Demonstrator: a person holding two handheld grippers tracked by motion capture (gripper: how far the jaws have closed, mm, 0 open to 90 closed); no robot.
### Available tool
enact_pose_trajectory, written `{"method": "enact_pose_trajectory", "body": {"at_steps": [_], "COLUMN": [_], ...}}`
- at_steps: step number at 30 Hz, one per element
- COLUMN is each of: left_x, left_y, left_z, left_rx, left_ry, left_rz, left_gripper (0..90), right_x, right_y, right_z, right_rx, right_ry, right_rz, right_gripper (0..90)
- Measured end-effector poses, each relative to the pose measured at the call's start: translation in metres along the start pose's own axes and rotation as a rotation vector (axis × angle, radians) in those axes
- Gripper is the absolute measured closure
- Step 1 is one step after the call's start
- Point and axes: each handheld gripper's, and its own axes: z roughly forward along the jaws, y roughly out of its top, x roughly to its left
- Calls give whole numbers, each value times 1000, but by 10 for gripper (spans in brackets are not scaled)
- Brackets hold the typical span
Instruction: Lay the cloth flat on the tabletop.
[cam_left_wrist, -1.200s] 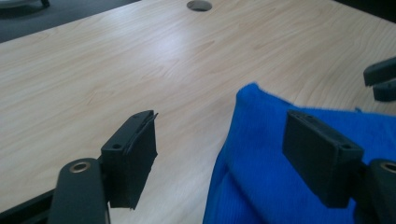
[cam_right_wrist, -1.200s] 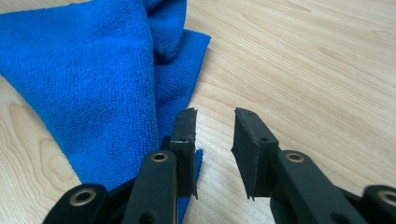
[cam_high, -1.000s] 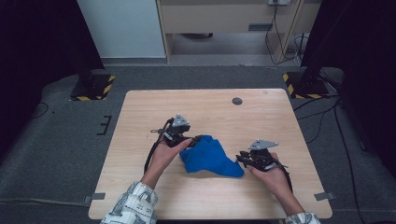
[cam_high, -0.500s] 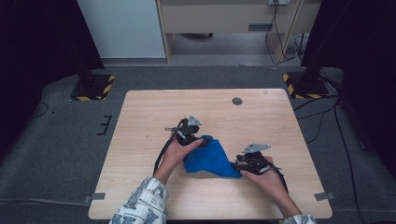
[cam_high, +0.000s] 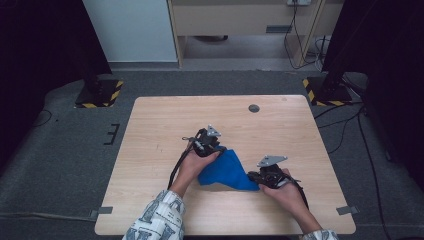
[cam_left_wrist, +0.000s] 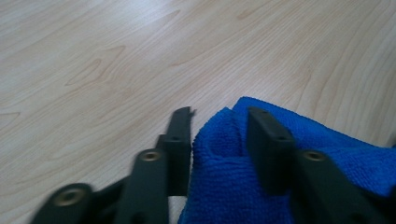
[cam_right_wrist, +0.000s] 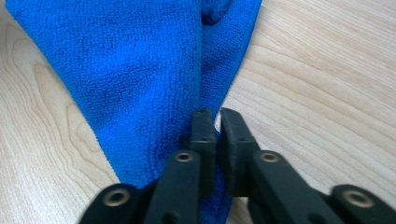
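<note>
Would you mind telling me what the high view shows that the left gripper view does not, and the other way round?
The high view alone takes in the whole table, both hands, the right gripper at the cloth's near right corner, and a small dark disc near the far edge. The left gripper view alone shows a bunched fold of cloth between the left gripper jaws, which have just been closing. Both share the blue cloth and the wood tabletop.
</note>
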Motion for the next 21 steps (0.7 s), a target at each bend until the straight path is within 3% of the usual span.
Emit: {"method": "enact_pose_trajectory", "body": {"at_steps": [5, 11, 16, 18, 21], "left_x": [-1, 1, 8, 12, 11], "left_y": [2, -4, -16, -21, -28], "left_z": [-13, -31, -47, -53, -60], "left_rx": [-42, -81, -123, -144, -146], "left_ry": [-10, 21, 43, 29, 35], "left_rz": [-2, -1, -45, -74, -65], "left_gripper": [840, 845, 845, 840, 837], "right_x": [-2, -9, -20, -23, -25], "right_y": [2, 5, 9, 10, 12], "right_z": [-4, -11, -20, -22, -24], "right_rx": [-13, -54, -96, -104, -119], "right_ry": [-6, -33, -67, -80, -83], "right_rz": [-5, 13, 49, 49, 55], "right_gripper": [889, 891, 894, 895, 896]}}
